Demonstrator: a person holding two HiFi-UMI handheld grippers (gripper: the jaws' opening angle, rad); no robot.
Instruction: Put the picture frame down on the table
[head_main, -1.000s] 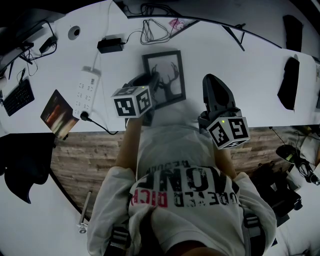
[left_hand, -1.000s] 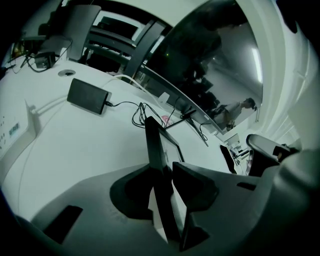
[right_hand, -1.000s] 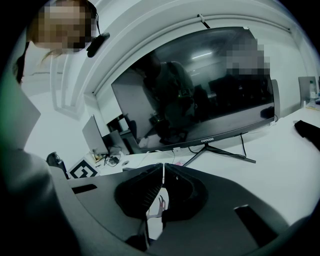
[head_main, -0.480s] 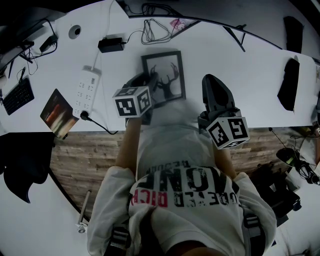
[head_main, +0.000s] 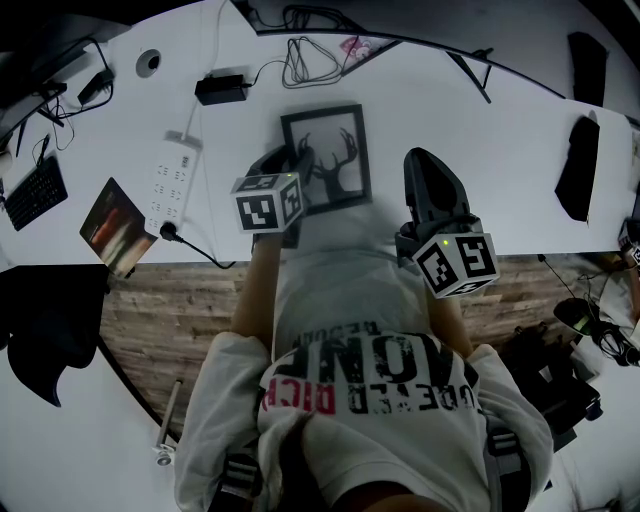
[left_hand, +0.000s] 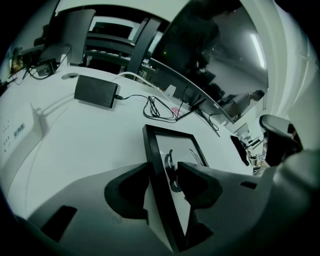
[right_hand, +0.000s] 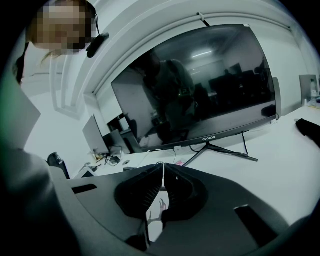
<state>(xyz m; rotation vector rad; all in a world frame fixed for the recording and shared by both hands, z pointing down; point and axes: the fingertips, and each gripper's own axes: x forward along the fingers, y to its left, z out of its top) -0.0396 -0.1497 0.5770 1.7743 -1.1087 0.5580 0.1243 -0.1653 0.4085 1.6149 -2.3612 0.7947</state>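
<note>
- Picture frame (head_main: 325, 160): black border, holds a print of a dark antlered deer head on a pale ground; lies face up on the white worktop (head_main: 480, 150), close to its near edge and in front of the person's white shirt (head_main: 370, 330). Cannot be told whether the near edge rests fully down.
- Left gripper (left_hand: 164, 172): open, jaws just now opening wider; straddles the frame's left border, one jaw outside it and one over the glass, with no clamping pressure visible on the glass side.
- Right gripper (right_hand: 162, 175): closed, jaw tips together with only a hairline of light between; holds nothing; hovers just right of the frame, apart from it, and points toward a wide dark monitor (right_hand: 200, 85).
- Farther back on the worktop: a black power adapter (head_main: 221, 90) with its lead, and a coiled cable (head_main: 308, 62) just behind the frame.
- To the left: a white power strip (head_main: 172, 180) with one plug in place, and beside it a tilted dark card with a reddish picture (head_main: 113, 225), well apart from the frame.
</note>
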